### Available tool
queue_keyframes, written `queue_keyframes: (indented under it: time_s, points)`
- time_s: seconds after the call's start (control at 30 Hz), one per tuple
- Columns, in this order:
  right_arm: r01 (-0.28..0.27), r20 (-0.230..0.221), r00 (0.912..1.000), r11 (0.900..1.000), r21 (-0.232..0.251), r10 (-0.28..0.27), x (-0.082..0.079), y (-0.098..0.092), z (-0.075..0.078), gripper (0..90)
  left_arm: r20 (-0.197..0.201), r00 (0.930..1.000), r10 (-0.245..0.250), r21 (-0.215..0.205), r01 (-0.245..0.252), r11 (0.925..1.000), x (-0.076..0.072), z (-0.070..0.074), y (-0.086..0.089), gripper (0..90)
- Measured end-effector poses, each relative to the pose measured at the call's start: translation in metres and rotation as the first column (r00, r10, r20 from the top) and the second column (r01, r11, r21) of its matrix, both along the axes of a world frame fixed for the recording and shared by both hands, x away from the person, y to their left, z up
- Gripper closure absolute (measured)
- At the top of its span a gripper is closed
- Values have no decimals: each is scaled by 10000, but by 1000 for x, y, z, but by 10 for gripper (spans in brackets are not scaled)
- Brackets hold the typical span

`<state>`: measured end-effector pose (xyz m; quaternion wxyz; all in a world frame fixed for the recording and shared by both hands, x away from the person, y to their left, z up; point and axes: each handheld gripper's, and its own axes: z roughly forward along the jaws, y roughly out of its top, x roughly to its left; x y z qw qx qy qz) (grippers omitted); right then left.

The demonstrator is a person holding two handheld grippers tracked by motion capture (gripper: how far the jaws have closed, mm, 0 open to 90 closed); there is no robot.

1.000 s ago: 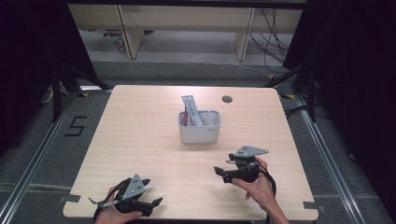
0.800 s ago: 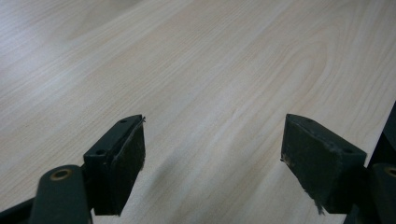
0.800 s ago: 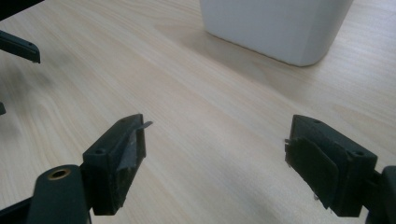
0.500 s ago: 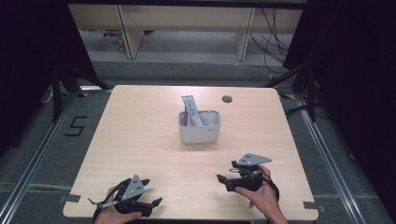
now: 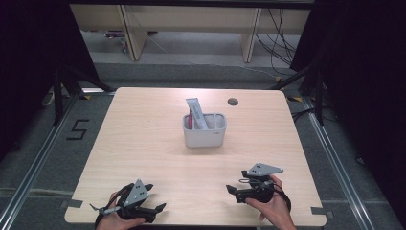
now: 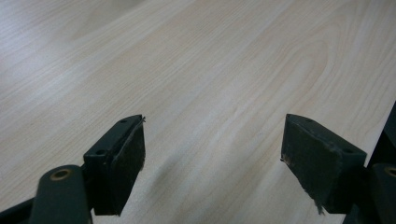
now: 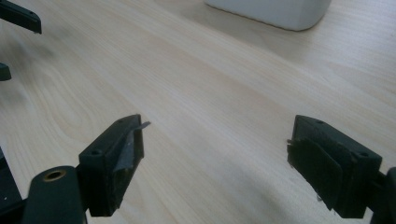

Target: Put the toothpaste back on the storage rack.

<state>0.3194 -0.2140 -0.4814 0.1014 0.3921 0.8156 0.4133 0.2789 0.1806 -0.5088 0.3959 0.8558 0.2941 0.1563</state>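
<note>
Both grippers released, resting low at the near edge of the table [image 5: 143, 139].

The left gripper [image 5: 152, 197] and right gripper [image 5: 231, 193] are held with jaws spread and nothing between them. The grey container [image 5: 204, 131] stands mid-table, well apart; its contents, a pale flat item and something red, are partly hidden.
</note>
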Motion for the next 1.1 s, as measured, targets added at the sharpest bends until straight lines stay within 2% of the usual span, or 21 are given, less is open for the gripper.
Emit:
queue_keyframes:
  time_s: [0.03, 0.07, 0.1, 0.17, 0.2, 0.27, 0.3, 0.33, 0.37, 0.43, 0.47, 0.7, 0.73, 0.77, 0.8, 0.87, 0.9, 0.93, 0.97, 1.0, 1.1]
  points:
    - [0, 0, 10000, 10000, 0, 0, 0, 0, 0, 186, 0, 10000, 0, 0, 0, 10000, 0, 0, 0, 214]
    - [-49, 228, 9997, 9998, -173, 53, 1, -2, 0, 185, 23, 10000, 31, -13, -31, 10000, 0, 0, 0, 214]
    - [-10, -44, 10000, 10000, 98, 10, -1, -2, -2, 184, 29, 10000, 41, -20, -41, 10000, 0, 0, 0, 213]
    - [-189, 8, 9998, 9997, -142, 189, -1, -5, -1, 181, 36, 9999, 98, 55, -98, 9999, 0, 0, 0, 212]
    - [157, -258, 9995, 9999, -66, -159, -5, -5, -2, 175, 0, 9999, 105, 1, -105, 9999, -1, 0, 0, 212]
    - [180, -256, 9995, 9998, -68, -182, -7, -7, -3, 174, -6, 9999, 102, 7, -102, 9999, -1, 0, 0, 212]
    - [-88, 158, 9998, 9998, -176, 91, -5, -10, -4, 173, -6, 9999, 102, 7, -102, 9999, -1, 0, 0, 212]
    - [193, -172, 9997, 9998, -19, -193, -8, -9, -4, 172, -54, 10000, 75, -6, -75, 10000, -1, 0, 0, 212]
    - [193, -172, 9997, 9998, -19, -193, -8, -9, -4, 172, -53, 10000, 77, -11, -77, 10000, -1, 0, 0, 212]
    - [147, -18, 9999, 9998, -91, -148, -9, -12, -4, 171, -21, 9999, 122, -4, -122, 9999, -1, 0, 0, 212]
    - [-191, -53, 9998, 9998, -96, 190, -8, -16, -5, 170, -1, 9999, 129, -3, -129, 9999, -1, 0, 0, 211]
    - [148, 84, 9999, 9996, -260, -145, -15, -19, -5, 169, 22, 10000, 92, -55, -92, 9999, -1, -1, 0, 211]
    - [232, -182, 9996, 9997, -39, -233, -18, -18, -5, 170, -48, 9999, 140, -12, -141, 9999, -1, -1, 0, 211]
    - [232, -182, 9996, 9997, -39, -233, -18, -18, -5, 170, -48, 9999, 140, -12, -141, 9999, -1, -1, 0, 211]
    - [13, -13, 10000, 9998, -223, -13, -17, -20, -5, 170, -31, 9999, 112, 16, -112, 9999, -1, -1, 0, 211]
    - [108, 108, 9999, 9992, -379, -104, -19, -21, -6, 170, 22, 9999, 107, -78, -107, 9999, -1, -2, -1, 211]
    - [108, 108, 9999, 9992, -379, -104, -19, -21, -6, 170, 22, 9999, 107, -78, -107, 9999, -1, -2, -1, 211]
    - [106, -202, 9997, 9992, -379, -114, -22, -21, -7, 170, 18, 9999, 158, -188, -157, 9997, -1, -2, -2, 211]
    - [106, -202, 9997, 9992, -379, -114, -22, -21, -7, 170, -37, 9999, 107, -167, -108, 9998, -1, -2, -1, 211]
    - [131, -246, 9996, 9987, -503, -144, -23, -21, -8, 171, 55, 9999, 101, 134, -102, 9999, 1, -2, 0, 211]
    - [24, -152, 9999, 9983, -578, -32, -24, -22, -8, 171, 46, 9999, 98, 132, -99, 9999, 0, -2, 0, 211]
